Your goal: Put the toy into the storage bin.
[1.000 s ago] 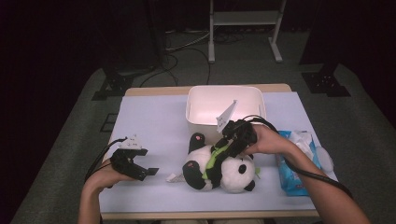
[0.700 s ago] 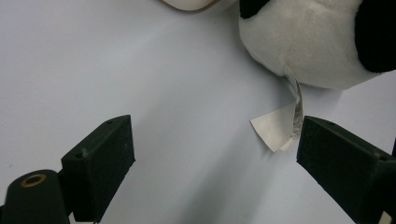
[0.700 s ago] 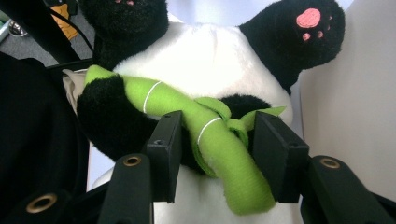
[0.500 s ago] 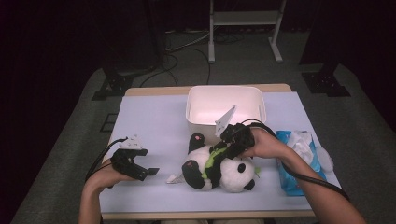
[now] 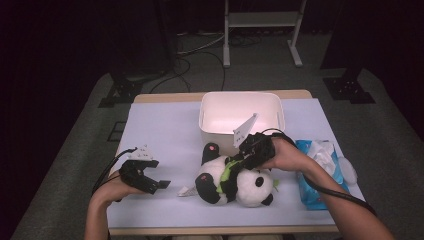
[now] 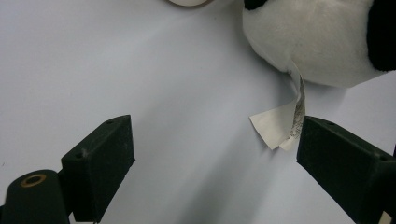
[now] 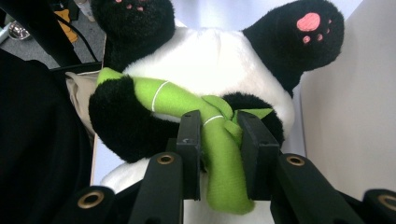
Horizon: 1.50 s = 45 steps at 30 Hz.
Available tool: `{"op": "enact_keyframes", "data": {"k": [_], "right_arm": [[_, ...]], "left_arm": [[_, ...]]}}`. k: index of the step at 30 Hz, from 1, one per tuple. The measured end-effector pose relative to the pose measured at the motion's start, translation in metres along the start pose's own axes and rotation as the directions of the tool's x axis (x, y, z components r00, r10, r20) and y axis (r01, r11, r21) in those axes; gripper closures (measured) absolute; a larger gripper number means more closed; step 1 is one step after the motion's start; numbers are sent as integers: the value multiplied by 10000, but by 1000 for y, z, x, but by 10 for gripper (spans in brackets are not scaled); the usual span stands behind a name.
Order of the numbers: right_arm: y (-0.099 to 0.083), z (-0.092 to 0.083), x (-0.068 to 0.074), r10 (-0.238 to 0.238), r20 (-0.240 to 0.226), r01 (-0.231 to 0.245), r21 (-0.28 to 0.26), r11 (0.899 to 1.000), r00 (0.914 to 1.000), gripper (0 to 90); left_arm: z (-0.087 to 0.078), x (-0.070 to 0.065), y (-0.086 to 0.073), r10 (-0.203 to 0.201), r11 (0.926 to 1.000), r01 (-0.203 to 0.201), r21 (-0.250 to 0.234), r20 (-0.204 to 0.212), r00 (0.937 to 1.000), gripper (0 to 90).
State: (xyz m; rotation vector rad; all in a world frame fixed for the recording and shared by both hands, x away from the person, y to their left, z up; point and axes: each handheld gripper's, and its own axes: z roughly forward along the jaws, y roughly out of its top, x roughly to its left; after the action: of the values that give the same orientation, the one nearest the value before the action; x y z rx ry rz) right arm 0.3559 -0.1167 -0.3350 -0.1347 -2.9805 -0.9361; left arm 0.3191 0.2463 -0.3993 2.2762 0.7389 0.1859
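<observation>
Gripping is the step in hand: in the right gripper view, our right gripper (image 7: pixel 219 140) is pinching the green bamboo stalk (image 7: pixel 219 154) that the panda plush toy (image 7: pixel 210 70) is hugging, and its jaws have just been closing onto it. In the high view the panda plush toy (image 5: pixel 240 182) is lying at lower centre of the frame, just below the white bin (image 5: pixel 241 116), with the blue wipes pack (image 5: pixel 320 170) to its right. Our left gripper (image 5: pixel 159 184) is resting at lower left with jaws spread and nothing between them. Next, we are judging, a lift toward the bin, calling for a firm hold on soft fabric. The sewn-in tag (image 6: pixel 280 123) is carrying print too small for us to read
</observation>
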Motion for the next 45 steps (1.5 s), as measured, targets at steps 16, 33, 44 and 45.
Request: {"op": "enact_keyframes", "data": {"k": [16,33,44,45], "right_arm": [[6,-18,2,-120,159,120,-16,9999,9998,715],[8,-29,3,-80,112,82,-183,9998,9999,716],[15,-55,10,-146,128,150,-303,9994,9998,716],[16,-58,10,-95,97,98,-332,9994,9999,716]], "left_arm": [[0,2,-2,-37,10000,37,3,-38,10000,96],[-1,3,-4,-131,9999,131,-8,-29,9999,96],[1,5,-6,-162,9999,162,-2,-11,9999,96],[1,5,-7,-162,9999,162,0,-2,9999,96]]}}
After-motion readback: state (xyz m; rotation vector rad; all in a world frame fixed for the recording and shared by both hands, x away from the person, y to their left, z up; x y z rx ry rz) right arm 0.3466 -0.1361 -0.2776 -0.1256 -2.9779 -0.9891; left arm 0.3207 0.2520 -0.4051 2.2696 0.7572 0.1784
